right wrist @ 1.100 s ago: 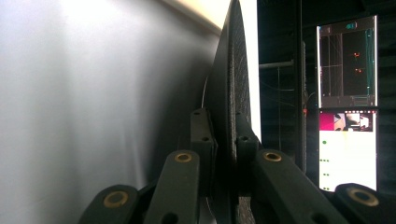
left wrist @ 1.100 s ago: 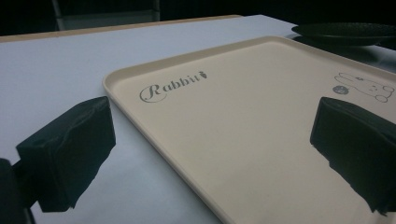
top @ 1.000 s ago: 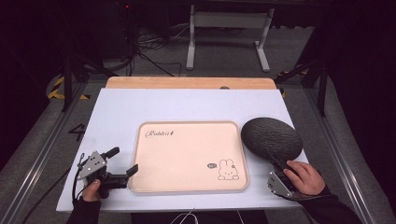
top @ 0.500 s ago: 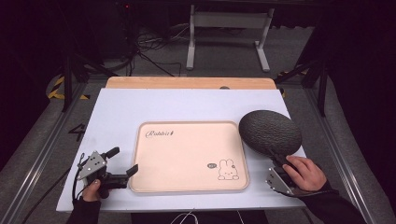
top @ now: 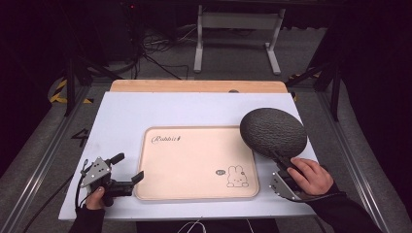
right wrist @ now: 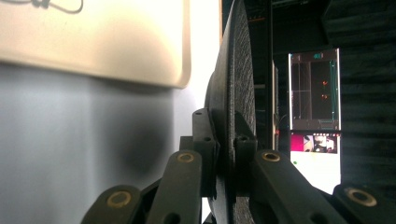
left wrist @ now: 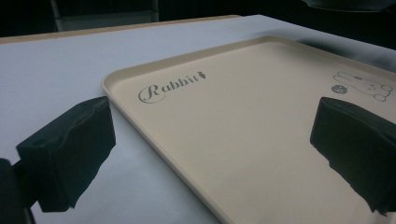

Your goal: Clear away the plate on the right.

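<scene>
Right tongs (top: 281, 162) clamped on the rim of the dark grey, rough-textured round plate (top: 273, 132); the right gripper view has both jaws pinching the plate's edge (right wrist: 232, 140) with the disc standing edge-on between them. Compared with a second ago the plate has come up and drifted left: then it sat lower, off the right side of the tray, now it is tilted up, held clear of the white desk (top: 145, 111), and its left part overlaps the right edge of the beige rectangular plastic tray with the rabbit drawing (top: 194, 162). The grip looks unchanged, only the hand rose.

Left tongs (top: 127, 167) have not shifted. Jaws spread wide, gripping nothing, resting at the tray's near-left corner; in the left gripper view one jaw sits over the desk (left wrist: 56, 65), the other over the tray (left wrist: 233, 140).

Meaning: pickup is done and the carry is on, most likely to lay the plate in the tray. Tray is bare, so nothing blocks it. Plate must still travel further left and level out before release. Rim-only pinch on a wide disc could let it swing.
</scene>
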Demonstrator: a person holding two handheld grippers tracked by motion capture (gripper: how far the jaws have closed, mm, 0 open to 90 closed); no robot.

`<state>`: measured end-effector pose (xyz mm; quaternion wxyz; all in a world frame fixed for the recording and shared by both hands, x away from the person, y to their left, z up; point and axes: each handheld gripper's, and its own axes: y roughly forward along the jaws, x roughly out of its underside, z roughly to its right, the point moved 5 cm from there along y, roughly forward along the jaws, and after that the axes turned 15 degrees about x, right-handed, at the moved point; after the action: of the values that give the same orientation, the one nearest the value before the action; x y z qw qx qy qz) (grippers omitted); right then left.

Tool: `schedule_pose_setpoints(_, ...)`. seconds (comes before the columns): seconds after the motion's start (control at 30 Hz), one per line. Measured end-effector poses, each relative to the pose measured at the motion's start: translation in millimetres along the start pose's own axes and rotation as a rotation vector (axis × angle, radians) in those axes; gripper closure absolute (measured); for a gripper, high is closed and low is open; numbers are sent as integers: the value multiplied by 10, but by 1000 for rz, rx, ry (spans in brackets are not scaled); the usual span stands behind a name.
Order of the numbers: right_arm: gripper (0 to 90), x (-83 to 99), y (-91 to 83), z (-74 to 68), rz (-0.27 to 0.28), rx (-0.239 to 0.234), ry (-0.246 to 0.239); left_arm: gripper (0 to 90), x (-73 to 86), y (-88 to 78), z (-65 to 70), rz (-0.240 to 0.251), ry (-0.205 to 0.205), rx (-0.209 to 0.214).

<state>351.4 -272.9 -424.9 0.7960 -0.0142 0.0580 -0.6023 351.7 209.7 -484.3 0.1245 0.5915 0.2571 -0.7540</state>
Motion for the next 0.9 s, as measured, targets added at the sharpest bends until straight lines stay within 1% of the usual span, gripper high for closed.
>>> schedule_pose_setpoints(0.1, 861, -65, 16, 46, 11, 1, 1, 8, 0, 0, 0, 0, 0, 1)
schedule_pose_setpoints(0.17, 861, -77, 17, 52, 11, 1, 1, 9, 0, 0, 0, 0, 1, 1)
schedule_pose_setpoints(0.2, 861, -122, 28, 72, 21, 3, -7, 9, 0, 0, 0, -1, 1, 1)
schedule_pose_setpoints(0.27, 862, -152, 33, 83, 26, 6, -4, 9, 0, 0, 0, 0, 0, 1)
schedule_pose_setpoints(0.37, 861, -188, 47, 88, 33, 9, -15, 9, 0, 1, -1, 0, -1, 1)
schedule_pose_setpoints(0.43, 861, -242, 60, 97, 41, 0, -8, 9, 0, 0, -1, 0, -1, 1)
schedule_pose_setpoints(0.53, 861, -303, 73, 115, 55, 3, -23, 9, 0, 1, -1, 0, -1, 1)
schedule_pose_setpoints(0.57, 861, -325, 77, 118, 61, -2, -17, 9, 0, 1, -2, 0, -1, 2)
schedule_pose_setpoints(0.7, 861, -409, 96, 150, 81, 3, -29, 9, 0, 1, -2, 0, -1, 2)
schedule_pose_setpoints(0.8, 861, -463, 111, 169, 93, 2, -25, 9, 0, 1, -1, 0, -1, 2)
schedule_pose_setpoints(0.83, 861, -516, 125, 171, 105, -1, -30, 9, 0, 1, -1, -1, -1, 2)
schedule_pose_setpoints(0.9, 861, -536, 131, 171, 110, 0, -27, 10, 0, 1, -1, -1, -1, 3)
